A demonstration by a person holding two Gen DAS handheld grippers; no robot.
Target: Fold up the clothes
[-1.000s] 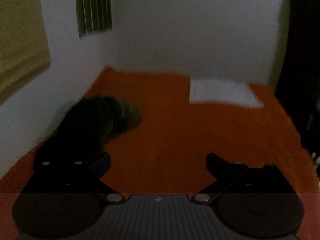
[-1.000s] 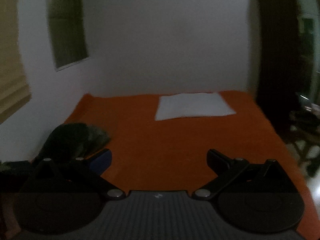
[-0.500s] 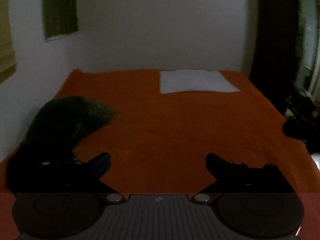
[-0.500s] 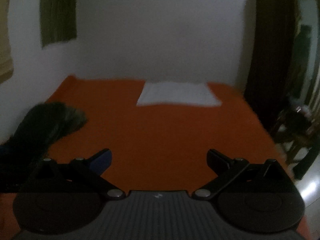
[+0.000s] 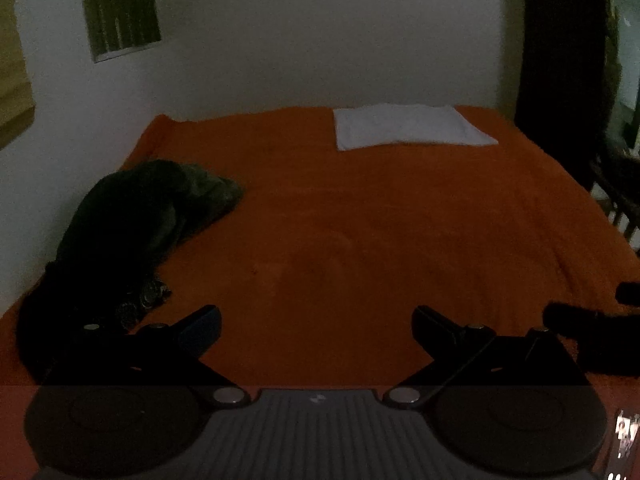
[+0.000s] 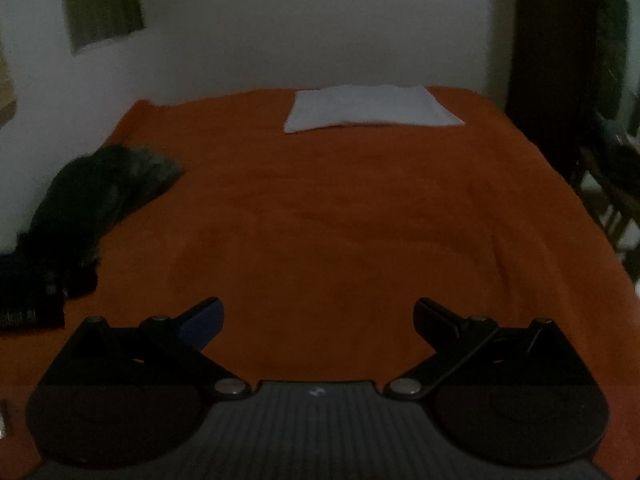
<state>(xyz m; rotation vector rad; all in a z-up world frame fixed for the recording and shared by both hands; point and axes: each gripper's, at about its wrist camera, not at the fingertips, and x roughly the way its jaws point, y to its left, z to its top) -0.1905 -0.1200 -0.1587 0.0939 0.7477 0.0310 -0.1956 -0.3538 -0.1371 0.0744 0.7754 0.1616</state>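
A dark crumpled pile of clothes [image 5: 132, 232] lies along the left side of the orange bed [image 5: 360, 232]; it also shows in the right wrist view [image 6: 80, 216]. A white folded cloth [image 5: 408, 126] lies flat at the far end of the bed, also in the right wrist view [image 6: 368, 110]. My left gripper [image 5: 316, 324] is open and empty above the near part of the bed, right of the pile. My right gripper [image 6: 318, 320] is open and empty over the bed [image 6: 340, 220].
White walls close off the bed on the left and far side. A dark curtain [image 5: 560, 52] hangs at the right. A chair or stand [image 6: 612, 200] is off the bed's right edge. A dark shape [image 5: 592, 340] shows at the right of the left wrist view.
Both views have swung and steadied onto the bed. The clothes pile now sits further left in each view. Both grippers stay open.
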